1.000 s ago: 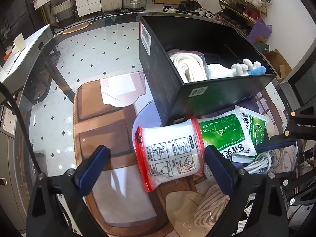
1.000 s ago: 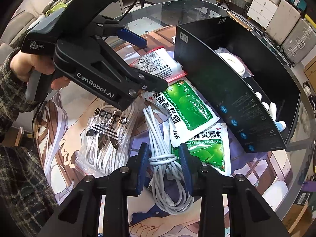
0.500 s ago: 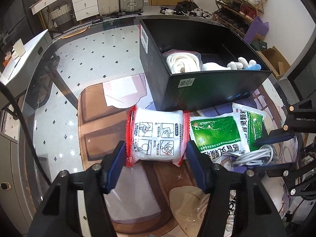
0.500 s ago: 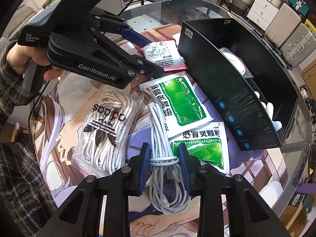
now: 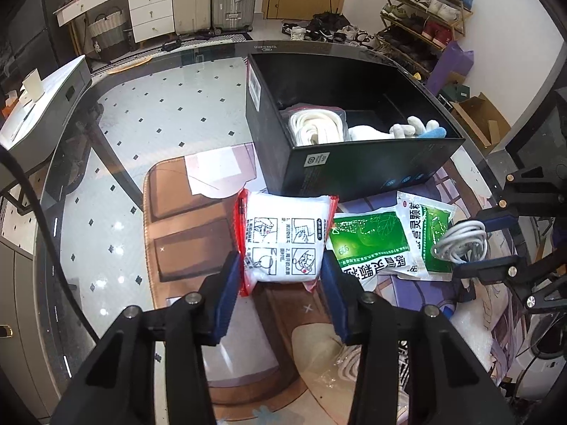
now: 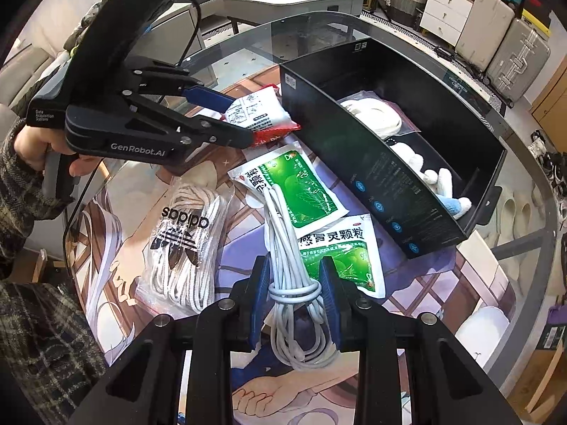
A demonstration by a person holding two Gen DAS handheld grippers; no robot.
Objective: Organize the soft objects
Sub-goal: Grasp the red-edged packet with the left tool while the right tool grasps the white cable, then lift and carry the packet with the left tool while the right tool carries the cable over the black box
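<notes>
Here, my left gripper [image 5: 280, 279] had its blue fingers [image 5: 226, 294] clamped on the near end of a white pouch with red edges [image 5: 287, 237], printed with instruction drawings. The pouch was held just in front of the black storage box [image 5: 354, 170], its far edge close to the box's near wall; whether it touched that wall I could not tell. My right gripper [image 6: 294, 287] was closed around a coiled white cable [image 6: 290, 276], the fingers [image 6: 258, 294] pinching the bundle at the wrap that ties it together. The cable's far loops lay over one green medicine sachet [image 6: 304, 191], and a second green medicine sachet [image 6: 347, 262] lay beside it, nearer to me; both rested on the tabletop [image 6: 524, 212] along the outside of the box's long wall. On the far side of the cable from the box lay a clear bag of white shoelaces [image 6: 187, 248] with a black adidas logo. Inside the box sat a bagged coil of white rope [image 5: 315, 127] at the end nearest the pouch, and further along a white plush toy [image 5: 389, 129] with a blue part. From the right wrist view, my left hand [image 6: 35, 145] showed gripping the handle of the left gripper.
</notes>
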